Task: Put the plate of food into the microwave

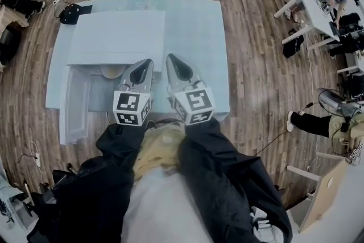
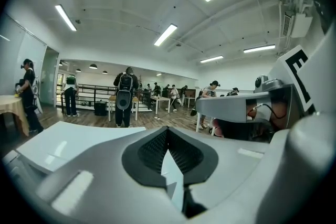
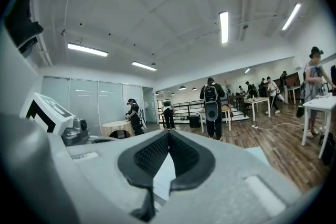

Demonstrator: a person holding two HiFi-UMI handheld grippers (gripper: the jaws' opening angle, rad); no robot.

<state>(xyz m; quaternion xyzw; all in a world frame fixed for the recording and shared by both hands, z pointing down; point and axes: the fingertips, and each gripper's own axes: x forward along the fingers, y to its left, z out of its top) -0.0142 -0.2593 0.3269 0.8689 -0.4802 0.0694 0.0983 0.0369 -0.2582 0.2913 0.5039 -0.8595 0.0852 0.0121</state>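
Note:
The white microwave (image 1: 116, 37) stands on the pale blue table (image 1: 196, 25), its door (image 1: 74, 102) swung open toward the near left. Just under the top's front edge, the rim of the plate of food (image 1: 111, 71) shows inside the cavity; the rest is hidden. My left gripper (image 1: 147, 61) and right gripper (image 1: 170, 57) are held side by side high above the table's near edge, tips toward the microwave. In the left gripper view the left gripper (image 2: 167, 128) is shut on nothing. The right gripper (image 3: 169, 132) in its own view is also shut and empty.
A black object (image 1: 71, 13) lies at the table's far left corner. White desks (image 1: 310, 11) with a seated person stand at the right, and a fan (image 1: 333, 102) stands on the wooden floor. People stand and work across the room in both gripper views.

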